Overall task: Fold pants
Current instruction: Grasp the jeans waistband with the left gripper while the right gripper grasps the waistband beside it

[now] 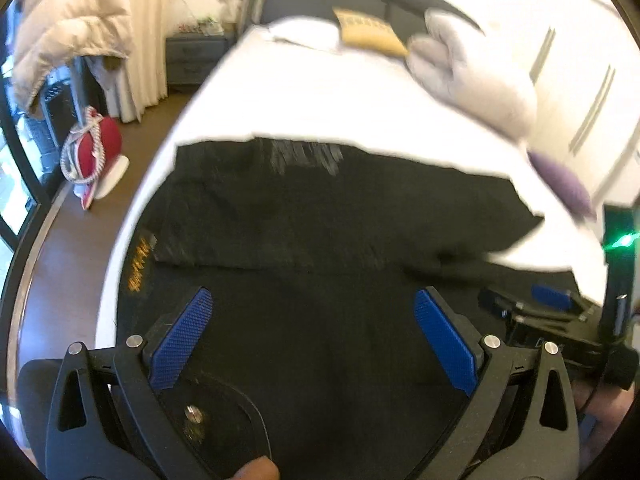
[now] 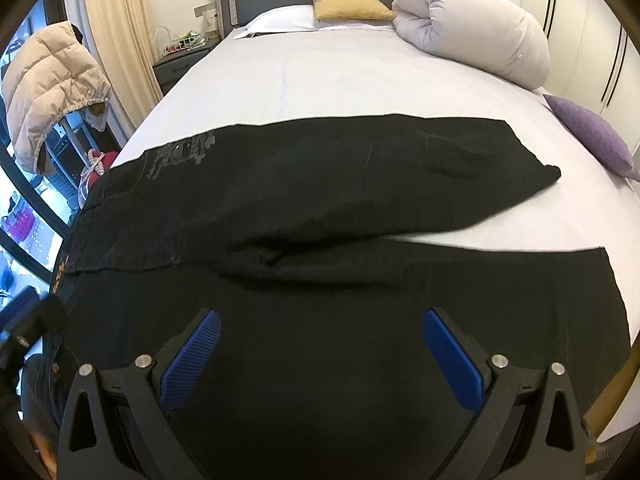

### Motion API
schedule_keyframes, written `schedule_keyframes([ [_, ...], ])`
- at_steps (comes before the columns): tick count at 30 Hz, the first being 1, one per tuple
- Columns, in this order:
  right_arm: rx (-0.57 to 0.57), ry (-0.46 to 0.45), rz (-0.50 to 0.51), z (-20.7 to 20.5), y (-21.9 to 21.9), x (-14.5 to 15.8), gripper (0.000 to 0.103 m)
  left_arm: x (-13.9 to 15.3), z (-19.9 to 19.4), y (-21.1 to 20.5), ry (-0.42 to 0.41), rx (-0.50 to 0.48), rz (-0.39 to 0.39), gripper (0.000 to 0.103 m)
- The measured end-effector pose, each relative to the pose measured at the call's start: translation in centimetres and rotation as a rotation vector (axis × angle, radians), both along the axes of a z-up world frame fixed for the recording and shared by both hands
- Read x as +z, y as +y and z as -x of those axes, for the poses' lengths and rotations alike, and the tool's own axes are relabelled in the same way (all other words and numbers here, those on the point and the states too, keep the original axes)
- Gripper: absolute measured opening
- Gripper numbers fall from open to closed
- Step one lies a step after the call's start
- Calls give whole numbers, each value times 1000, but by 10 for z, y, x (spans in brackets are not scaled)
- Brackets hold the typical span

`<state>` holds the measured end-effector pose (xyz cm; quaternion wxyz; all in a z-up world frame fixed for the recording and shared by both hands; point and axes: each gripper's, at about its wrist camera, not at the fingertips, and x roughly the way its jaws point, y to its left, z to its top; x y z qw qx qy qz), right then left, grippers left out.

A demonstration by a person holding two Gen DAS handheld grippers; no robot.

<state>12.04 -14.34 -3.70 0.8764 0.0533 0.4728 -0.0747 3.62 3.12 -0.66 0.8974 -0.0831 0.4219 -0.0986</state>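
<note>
Black pants (image 2: 320, 184) lie spread across the foot of a white bed (image 2: 304, 76), waistband with gold lettering at the left, the two legs running right with a strip of sheet between them. In the left wrist view the pants (image 1: 320, 220) fill the lower half, blurred. My left gripper (image 1: 314, 300) hangs open just above the near cloth by the waist, nothing between its blue pads. My right gripper (image 2: 322, 320) is open over the near leg, also empty. The right gripper (image 1: 536, 308) shows at the right edge of the left wrist view.
A rolled white duvet (image 2: 476, 28), a yellow cushion (image 2: 348, 4) and a white pillow (image 2: 280, 20) sit at the head of the bed. A purple cushion (image 2: 596, 136) lies at the right edge. A beige puffer jacket (image 2: 48, 88) hangs at left, a nightstand (image 2: 180, 60) beyond it.
</note>
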Motion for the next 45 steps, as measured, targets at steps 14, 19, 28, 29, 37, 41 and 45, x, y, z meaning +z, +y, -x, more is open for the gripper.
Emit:
schedule_keyframes([
  [14,119,-30,-61,-59,-19,0,103,-8,-176,35,93,-72,-138,103],
  [19,218,-31,-101,-78,-23,3,101,-32,-281,27,214,-373,-164,70],
  [28,361,-1,-162,-98,-22,-7,86,-79,-361,36,417,-597,-197,67],
  [29,375,8,-173,-100,-20,-9,81,-83,-363,36,433,-621,-201,67],
  [37,479,23,-184,-127,-3,-6,71,-84,-378,32,444,-633,-284,19],
  [41,543,1,-171,-146,7,2,70,-70,-355,26,343,-609,-349,5],
  [45,632,-3,-140,-167,19,13,68,-50,-333,31,246,-578,-333,4],
])
